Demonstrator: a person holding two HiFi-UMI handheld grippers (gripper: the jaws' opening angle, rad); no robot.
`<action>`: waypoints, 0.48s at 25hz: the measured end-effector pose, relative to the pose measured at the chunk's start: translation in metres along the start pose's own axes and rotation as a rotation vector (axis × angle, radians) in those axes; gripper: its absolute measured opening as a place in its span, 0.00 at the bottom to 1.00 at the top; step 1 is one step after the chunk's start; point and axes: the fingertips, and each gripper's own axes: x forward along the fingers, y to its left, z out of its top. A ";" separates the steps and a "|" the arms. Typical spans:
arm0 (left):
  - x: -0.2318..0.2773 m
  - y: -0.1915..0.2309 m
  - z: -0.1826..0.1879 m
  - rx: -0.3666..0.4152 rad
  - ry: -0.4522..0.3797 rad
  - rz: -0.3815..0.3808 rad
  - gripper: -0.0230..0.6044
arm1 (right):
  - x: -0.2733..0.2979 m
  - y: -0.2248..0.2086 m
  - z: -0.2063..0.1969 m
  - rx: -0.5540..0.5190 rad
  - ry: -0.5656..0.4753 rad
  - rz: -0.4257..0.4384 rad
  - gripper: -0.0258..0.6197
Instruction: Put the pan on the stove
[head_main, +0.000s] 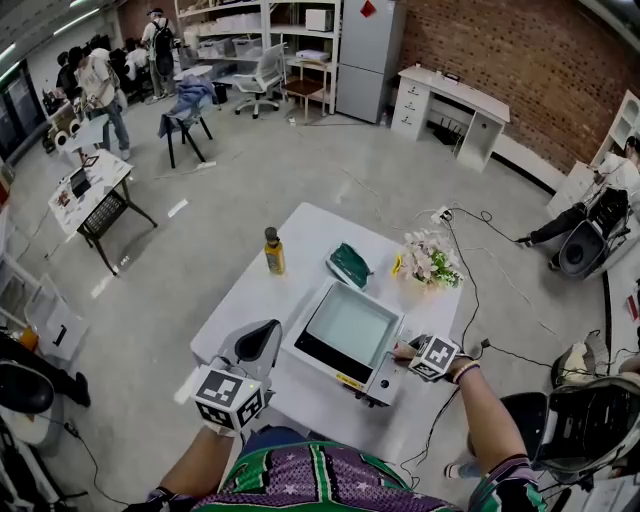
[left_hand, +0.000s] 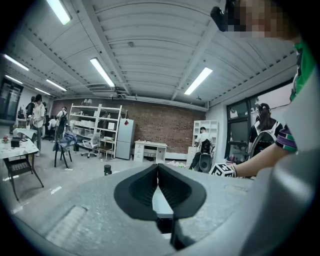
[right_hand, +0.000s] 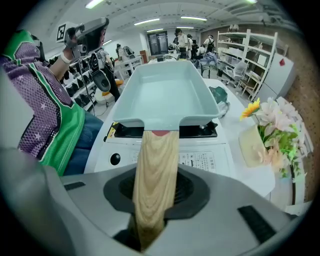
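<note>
A pale blue rectangular pan (head_main: 350, 325) sits on top of the white countertop stove (head_main: 385, 380) in the middle of the table. Its wooden handle (right_hand: 156, 170) sticks out toward me over the stove's control panel (right_hand: 200, 160). My right gripper (right_hand: 156, 187) is shut on that handle, angled steeply down at the stove's right end (head_main: 408, 352). In the right gripper view the pan (right_hand: 167, 92) fills the middle. My left gripper (head_main: 262, 335) hovers at the table's near left edge, apart from the stove. Its pads (left_hand: 158, 187) meet with nothing between them.
On the white table (head_main: 250, 300) behind the stove stand a yellow bottle (head_main: 273, 251), a green bundle (head_main: 350, 265) and a bunch of flowers (head_main: 430, 260). A cable runs off the table's right side. People and furniture are far off across the room.
</note>
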 end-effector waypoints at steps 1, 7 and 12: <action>0.000 0.000 0.001 0.001 0.001 -0.001 0.06 | 0.000 0.000 0.000 0.003 -0.006 0.004 0.19; 0.012 -0.009 0.005 0.003 0.015 -0.027 0.06 | -0.008 0.000 -0.001 0.029 -0.044 0.048 0.22; 0.015 -0.012 0.001 0.002 0.027 -0.067 0.06 | -0.008 -0.004 0.004 0.037 -0.059 0.004 0.28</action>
